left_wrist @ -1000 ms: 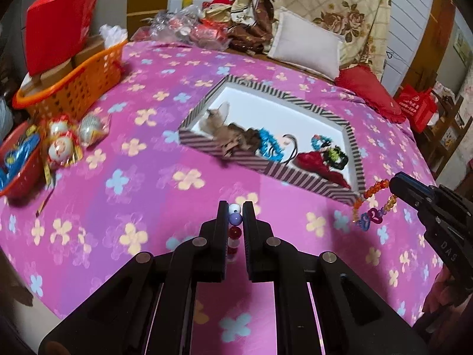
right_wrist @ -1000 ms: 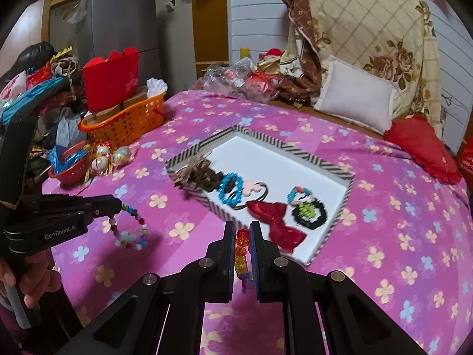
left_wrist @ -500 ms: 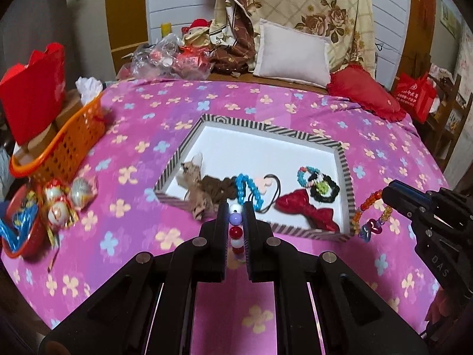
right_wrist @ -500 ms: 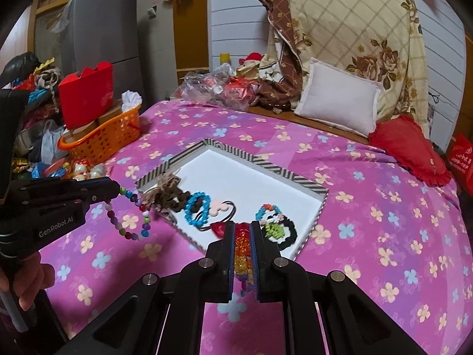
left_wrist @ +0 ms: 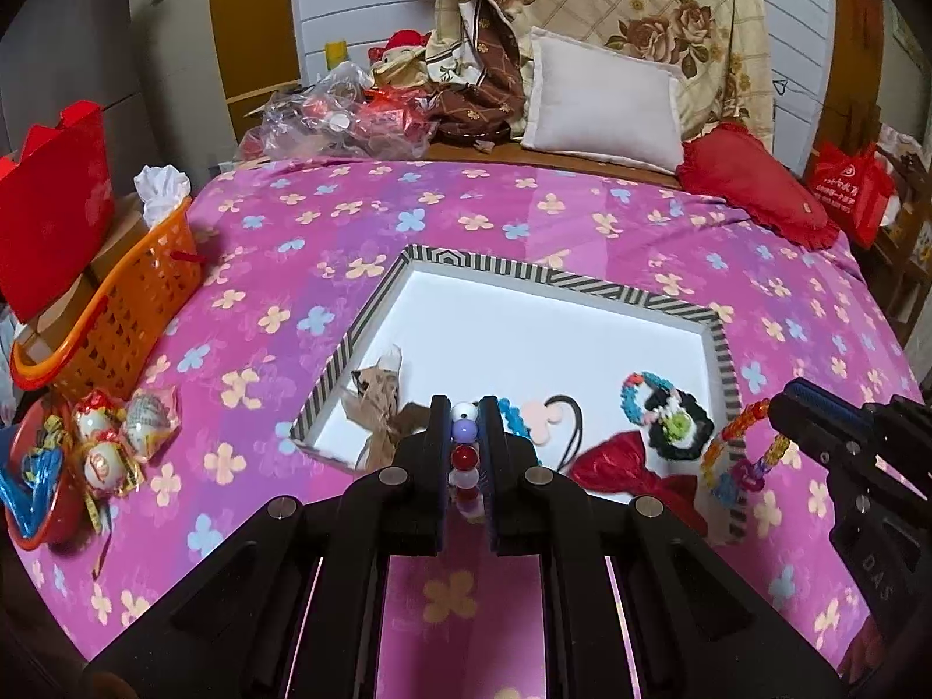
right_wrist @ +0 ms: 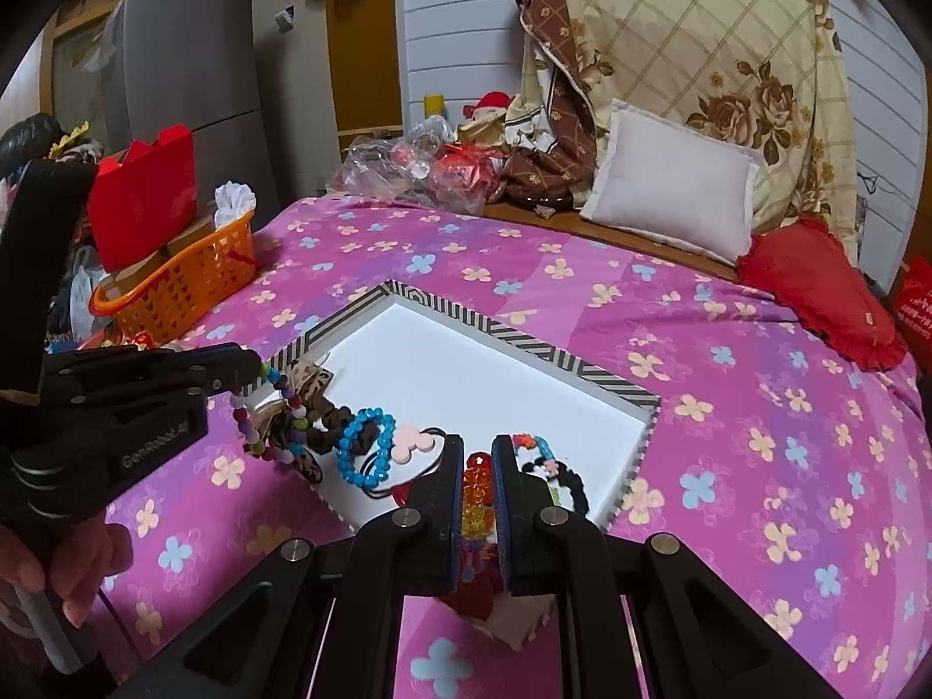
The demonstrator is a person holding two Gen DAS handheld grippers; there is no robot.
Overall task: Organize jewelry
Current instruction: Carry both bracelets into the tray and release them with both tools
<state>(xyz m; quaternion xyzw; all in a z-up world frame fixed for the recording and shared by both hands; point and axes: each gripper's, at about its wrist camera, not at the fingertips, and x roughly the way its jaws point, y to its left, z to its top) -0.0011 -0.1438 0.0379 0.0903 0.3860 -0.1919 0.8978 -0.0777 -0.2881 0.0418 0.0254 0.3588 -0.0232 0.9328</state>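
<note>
You've carried both bracelets forward over the striped tray [left_wrist: 527,274] at frame centre. Your left gripper [left_wrist: 464,425] pinches the mixed-bead bracelet [left_wrist: 464,454], your right gripper [right_wrist: 476,466] the orange-bead bracelet [right_wrist: 477,495]; both look ready to drop in.

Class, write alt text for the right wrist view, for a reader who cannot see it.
The right gripper is shut on an orange and yellow beaded bracelet above the near edge of a striped-rim white tray holding jewelry on a pink flowered bedspread. At left, the left gripper dangles a multicolored beaded bracelet at the tray's left corner.
</note>
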